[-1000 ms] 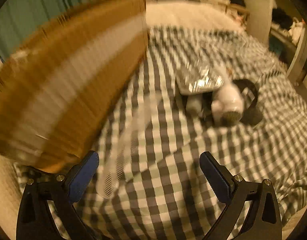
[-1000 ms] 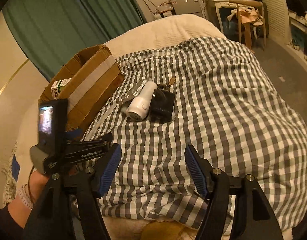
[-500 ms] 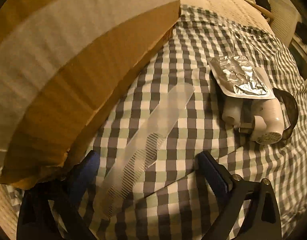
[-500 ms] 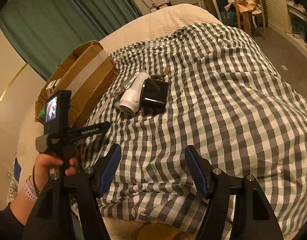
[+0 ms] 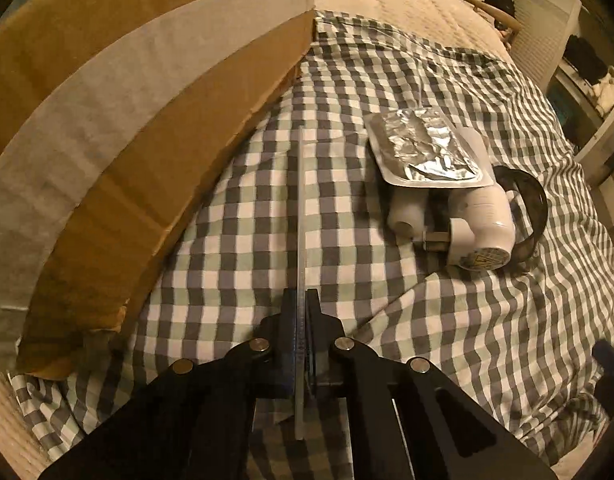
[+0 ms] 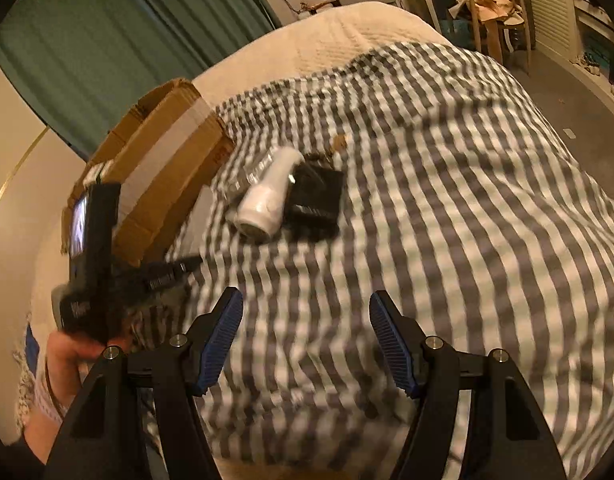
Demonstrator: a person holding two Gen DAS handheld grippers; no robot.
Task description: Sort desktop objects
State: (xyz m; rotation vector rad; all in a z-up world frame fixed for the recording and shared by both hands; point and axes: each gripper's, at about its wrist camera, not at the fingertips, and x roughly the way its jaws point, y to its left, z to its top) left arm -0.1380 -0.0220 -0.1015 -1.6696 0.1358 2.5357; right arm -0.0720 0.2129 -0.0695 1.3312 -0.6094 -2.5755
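Left wrist: my left gripper (image 5: 302, 312) pinches the clear ruler (image 5: 300, 216) edge-on; it may twist loose. Right gripper (image 6: 305, 340) gapes, empty.

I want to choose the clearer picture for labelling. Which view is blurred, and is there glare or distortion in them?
Right wrist view: motion blur smears the checked blanket and the left claw. Left wrist view: sharp; the clear ruler is edge-on and hard to see, and the foil packet glints. Both: warm dim light and fisheye bending, plain on the cardboard box.
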